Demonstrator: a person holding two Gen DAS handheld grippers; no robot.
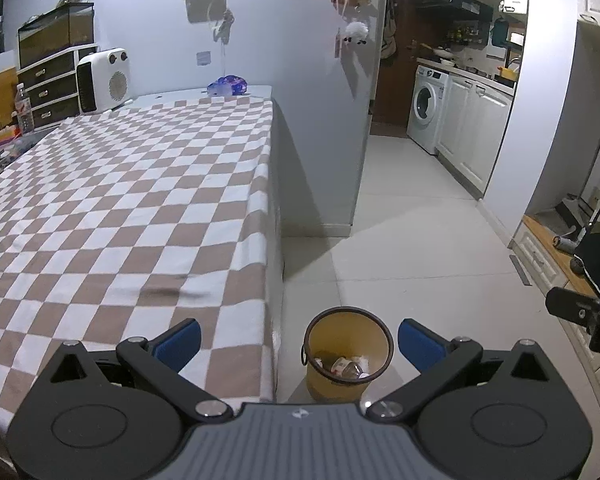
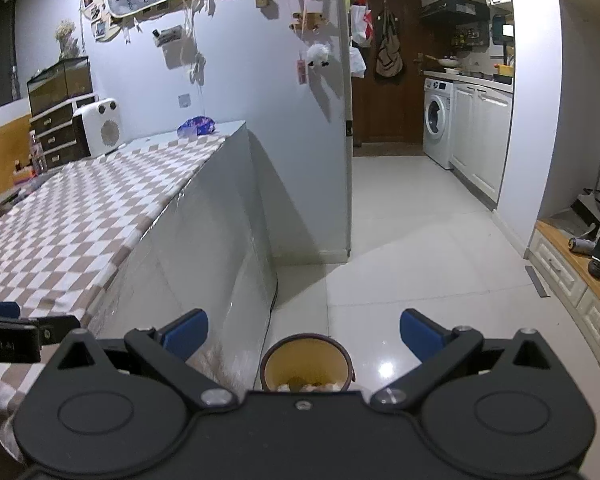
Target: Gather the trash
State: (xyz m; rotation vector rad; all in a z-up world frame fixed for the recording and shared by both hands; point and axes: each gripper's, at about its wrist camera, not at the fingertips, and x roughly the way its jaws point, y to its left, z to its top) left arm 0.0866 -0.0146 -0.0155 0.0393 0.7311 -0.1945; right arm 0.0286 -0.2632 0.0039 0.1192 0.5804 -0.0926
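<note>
Both my grippers, left (image 1: pixel 299 343) and right (image 2: pixel 304 334), gape empty. Far blue wrapper (image 1: pixel 228 85) looks light, crinkly; I'd pinch a fold, bin (image 1: pixel 348 354) near.

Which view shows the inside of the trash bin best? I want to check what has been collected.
The left wrist view: the bin is seen whole between the open fingers, with a bottle and crumpled paper inside. In the right wrist view the bin is half hidden by the gripper body, showing only a few pale scraps.
</note>
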